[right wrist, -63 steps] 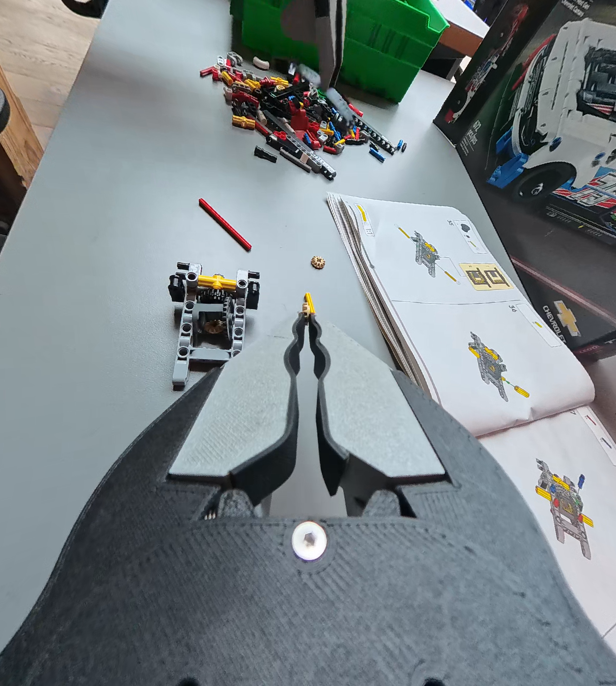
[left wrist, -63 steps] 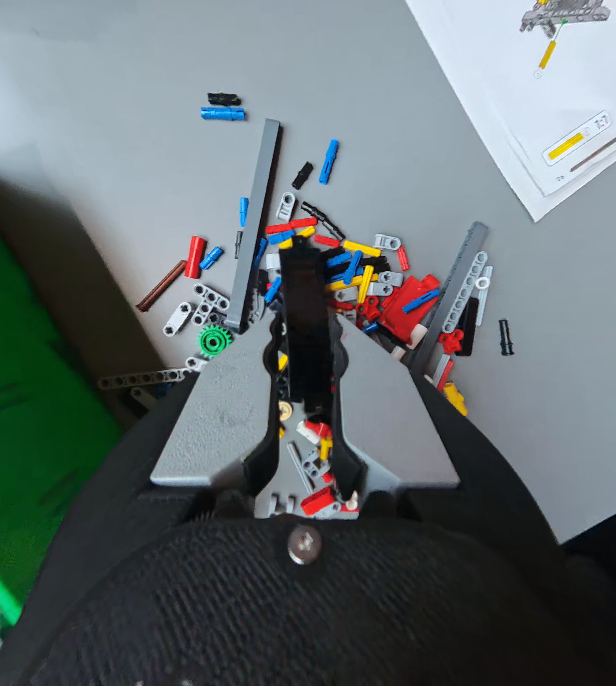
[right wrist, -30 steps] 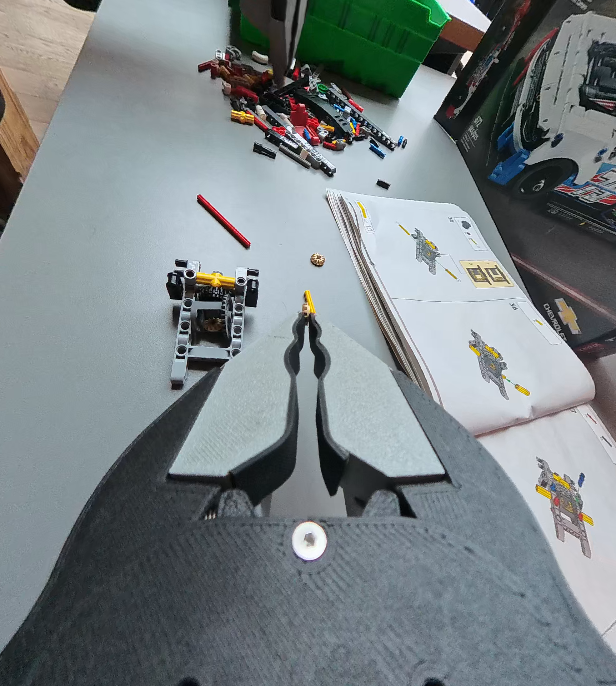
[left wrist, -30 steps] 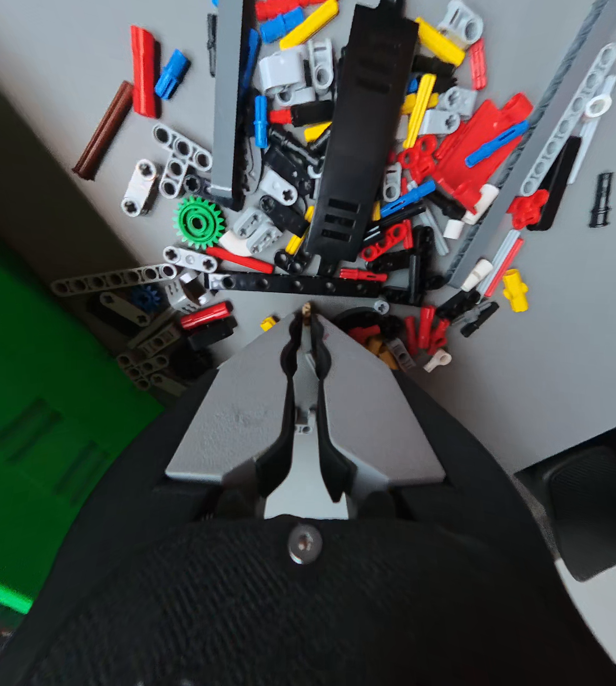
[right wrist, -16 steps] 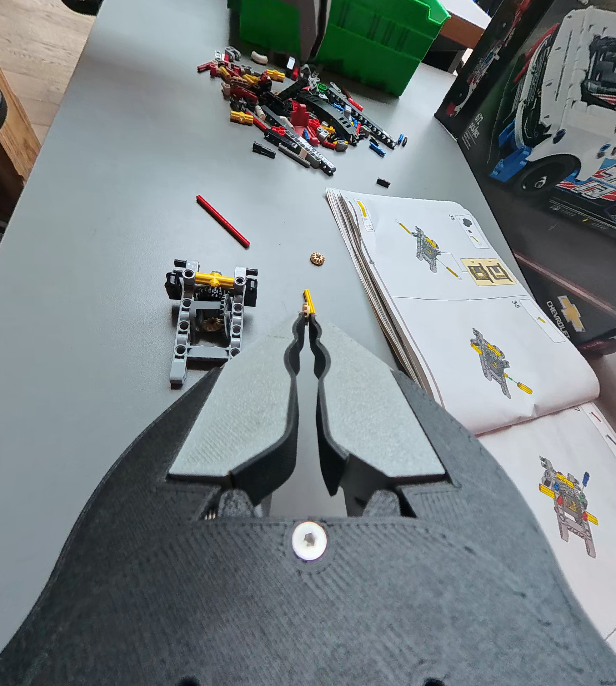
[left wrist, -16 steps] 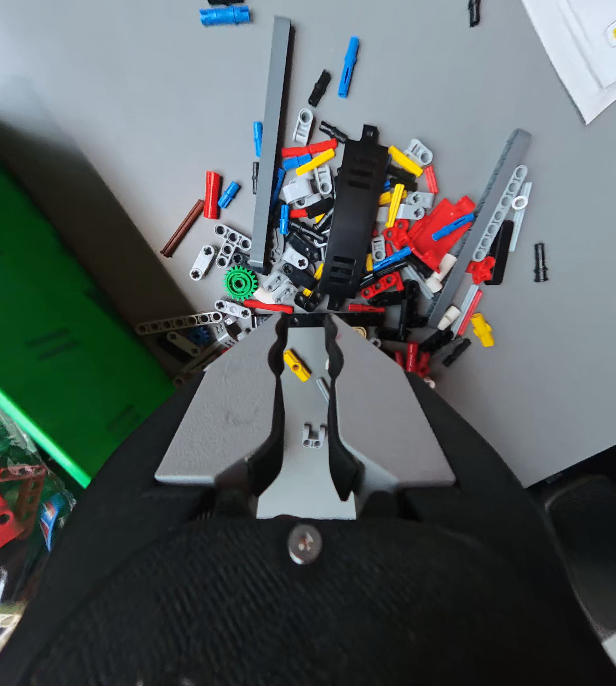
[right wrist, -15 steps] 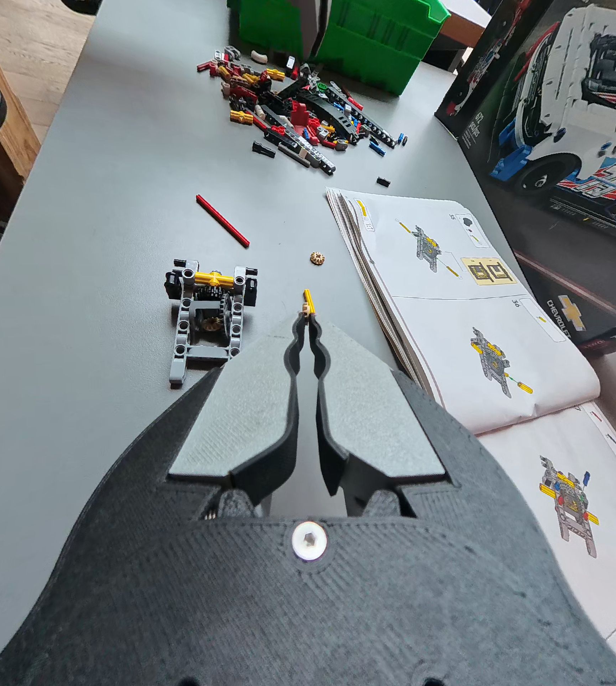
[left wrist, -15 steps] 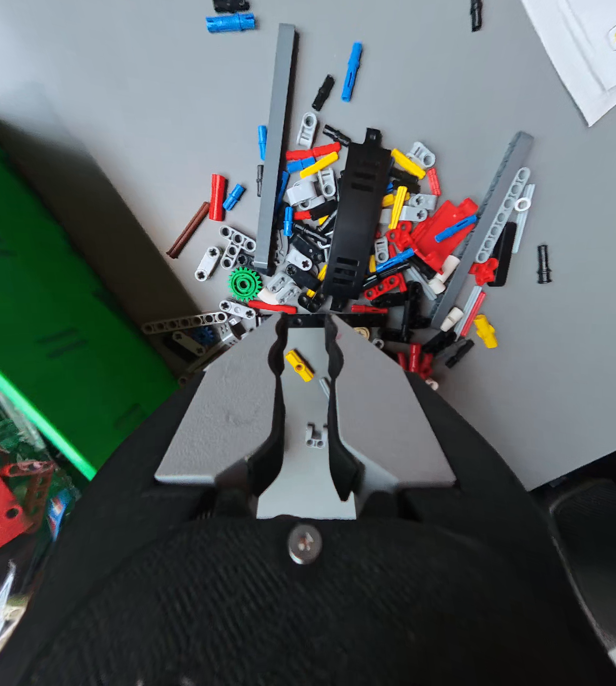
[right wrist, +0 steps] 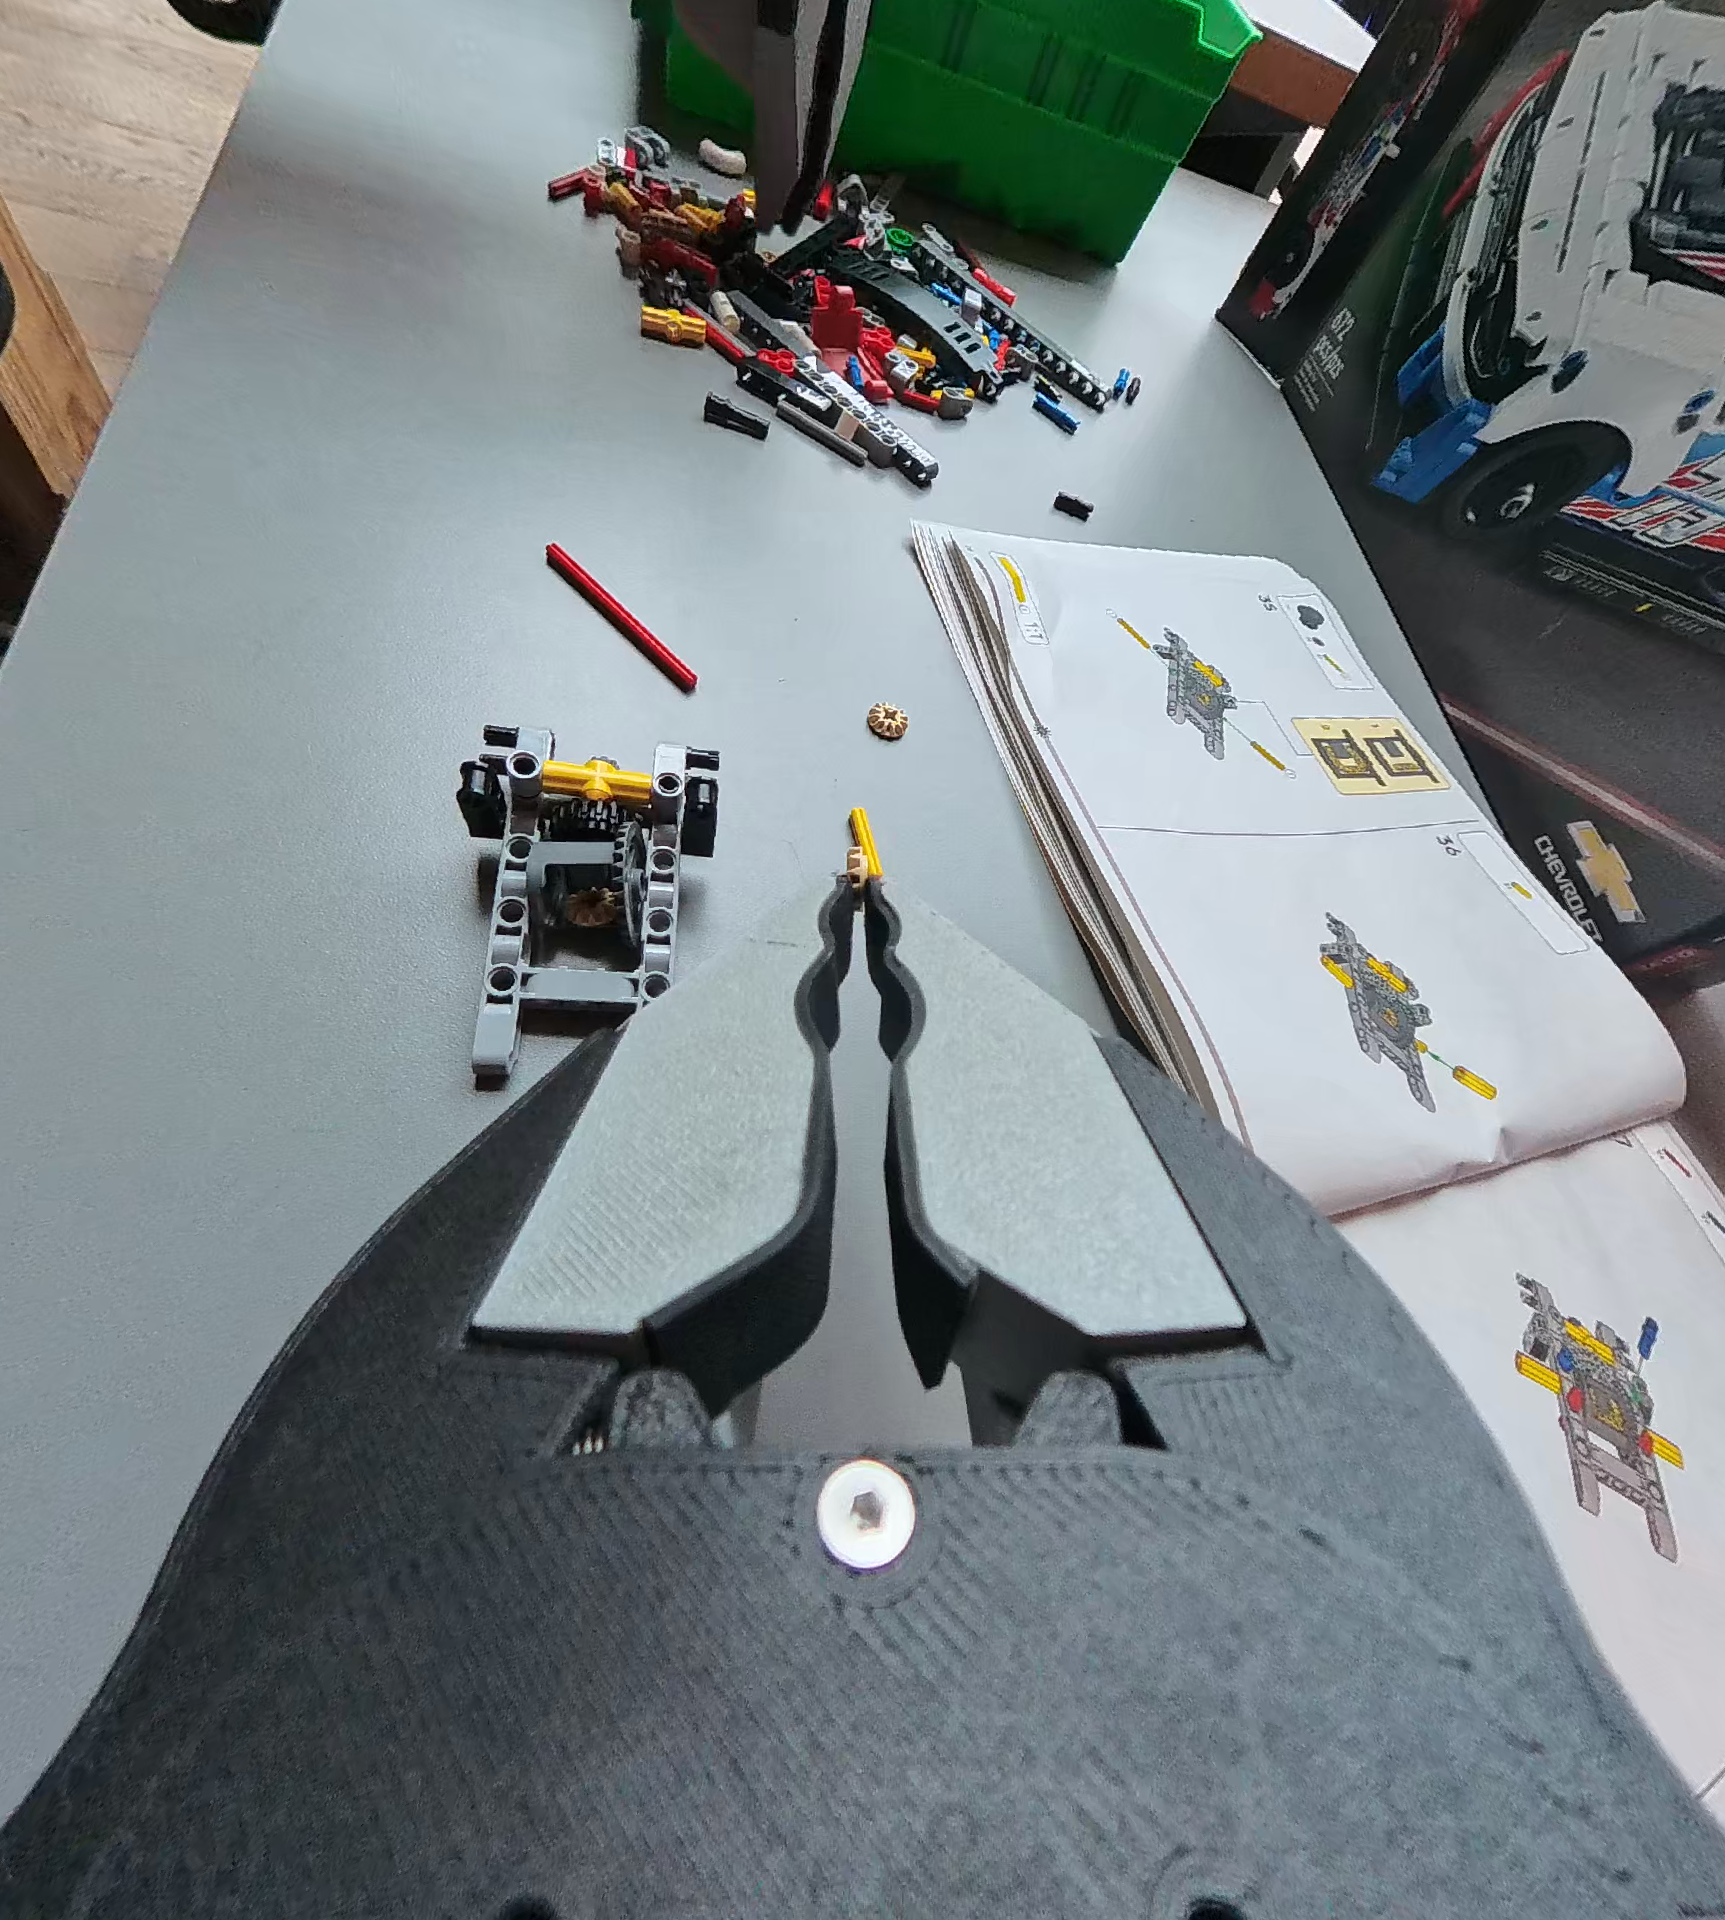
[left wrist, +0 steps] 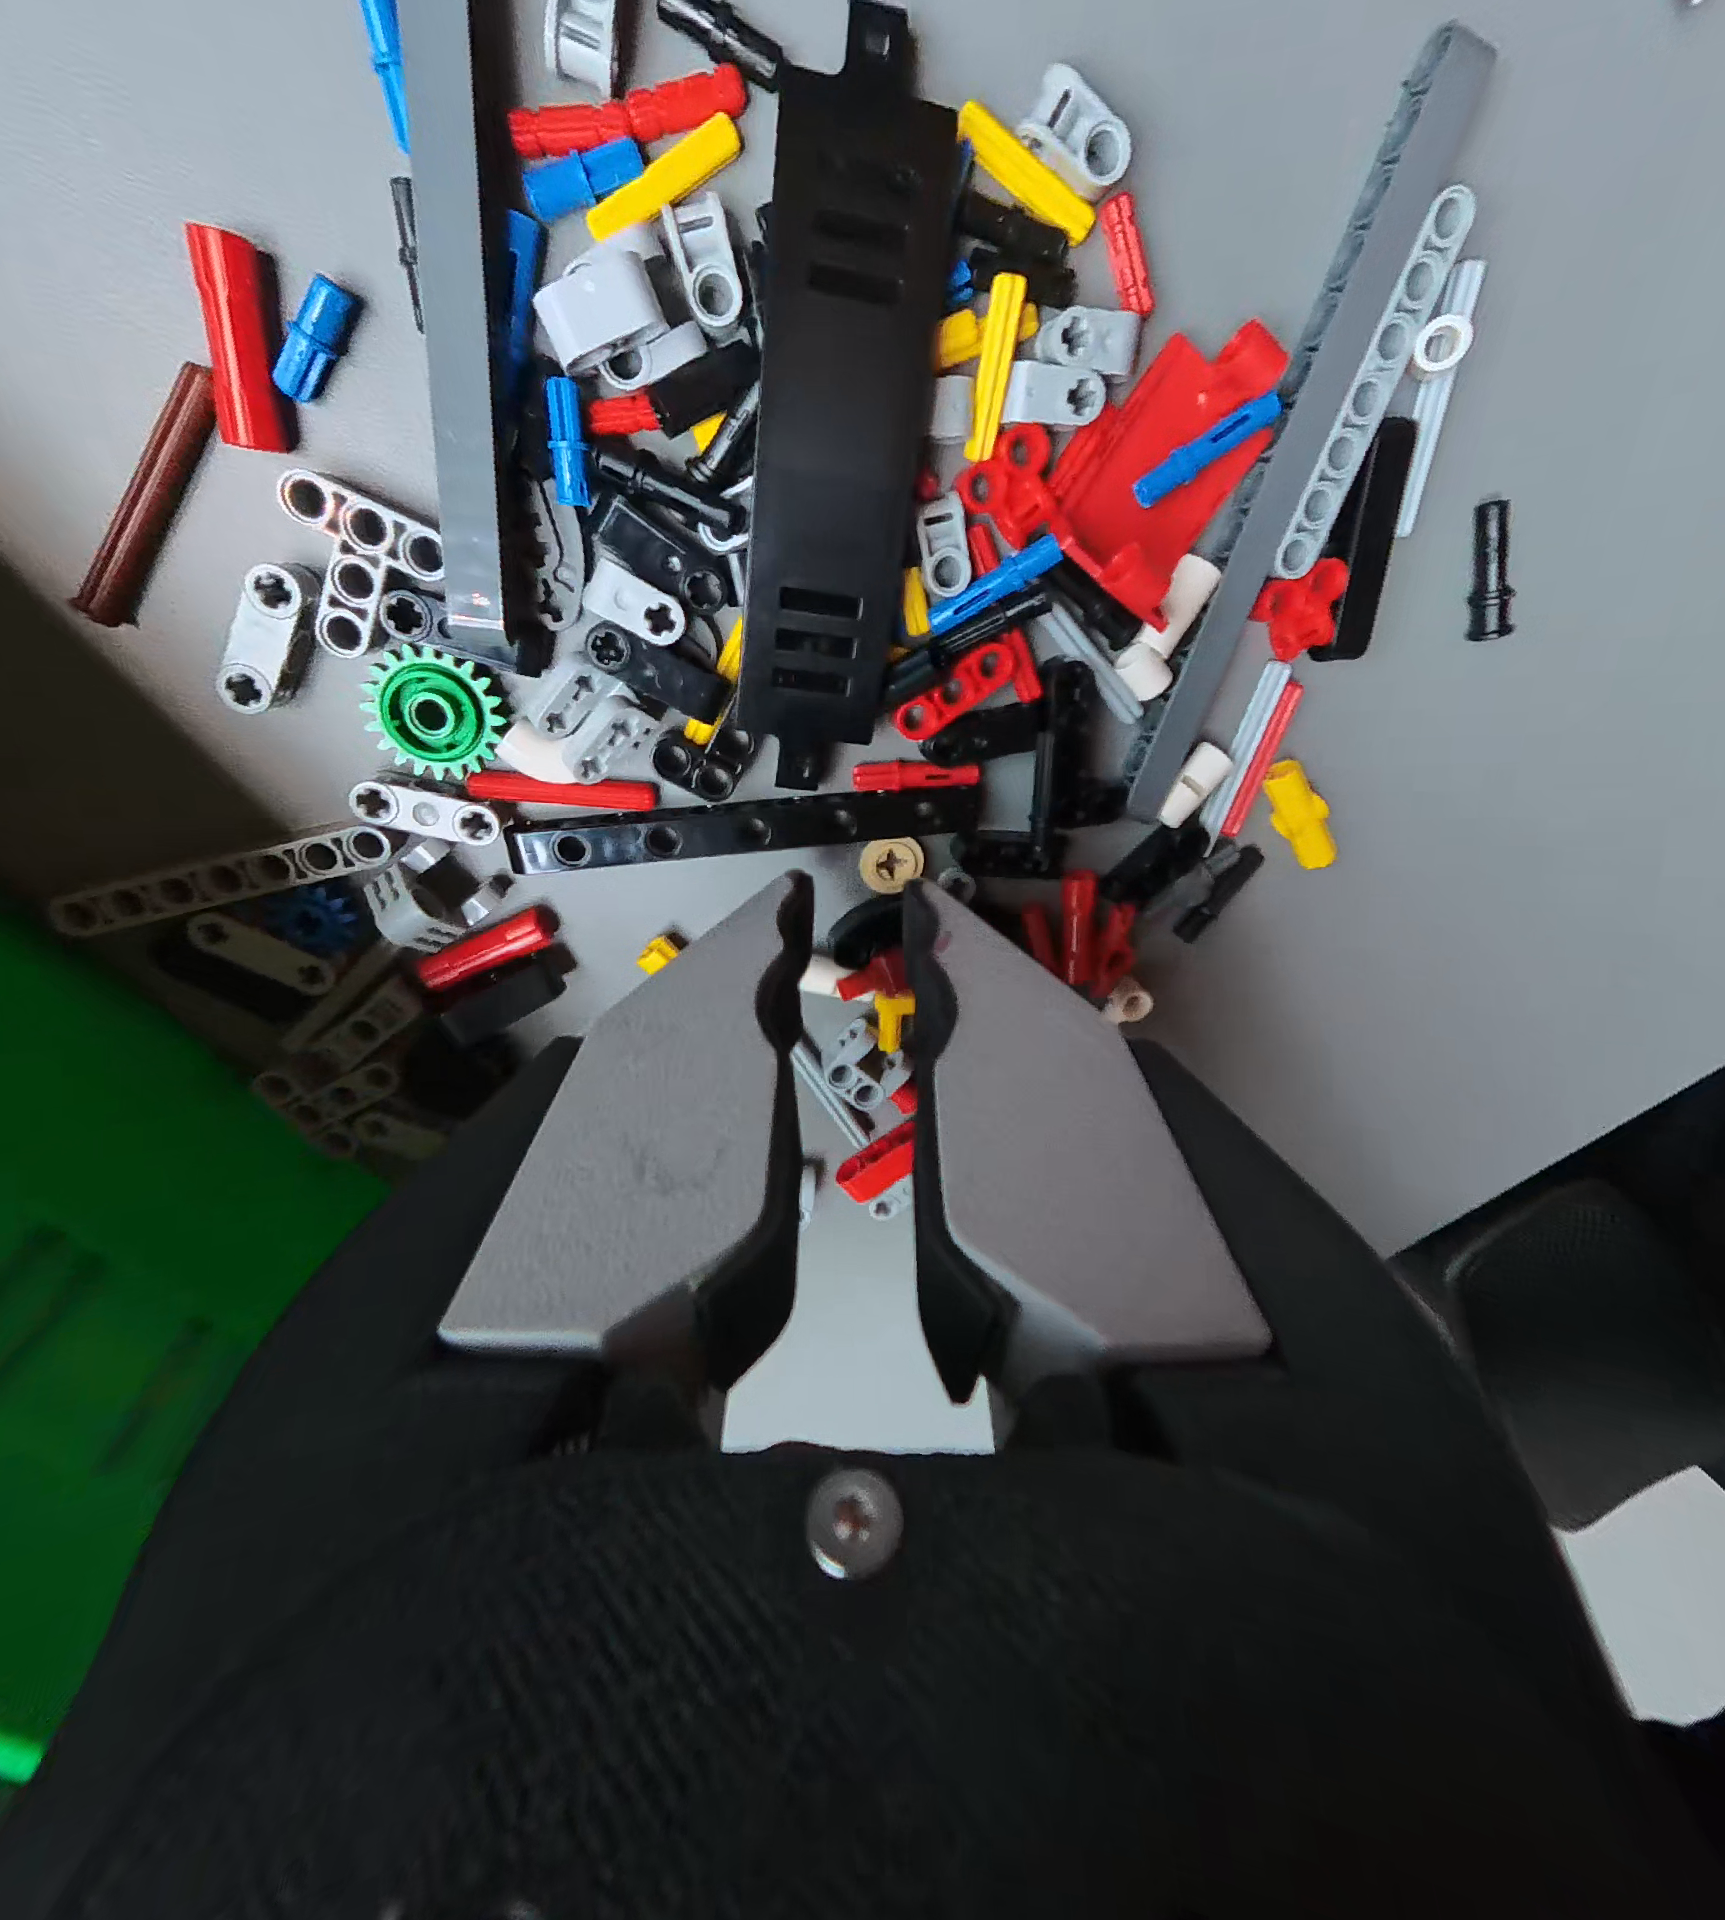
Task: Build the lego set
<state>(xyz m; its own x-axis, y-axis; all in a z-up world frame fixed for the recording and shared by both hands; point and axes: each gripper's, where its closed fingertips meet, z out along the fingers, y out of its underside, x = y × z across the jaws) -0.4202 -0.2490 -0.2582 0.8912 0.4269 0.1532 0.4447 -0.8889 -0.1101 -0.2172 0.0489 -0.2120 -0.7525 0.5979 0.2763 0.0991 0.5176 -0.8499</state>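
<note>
Only the right hand-held gripper (right wrist: 859,889) pinches a yellow axle (right wrist: 863,837); left (left wrist: 856,902) gapes over loose pieces (left wrist: 837,436).

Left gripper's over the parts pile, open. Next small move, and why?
Probably ease the open left gripper forward and down to straddle the small tan round cross-holed piece lying just past its tips, then close. The right gripper is shut on a thin yellow axle, apparently waiting.

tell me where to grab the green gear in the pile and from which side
Grip the green gear across its toothed rim, coming straight down from above. It lies flat with its hole facing up. A grey beam and small grey connectors crowd its upper and right sides, so set the left tool fingers on the clearer upper-left and lower-right teeth.
</note>
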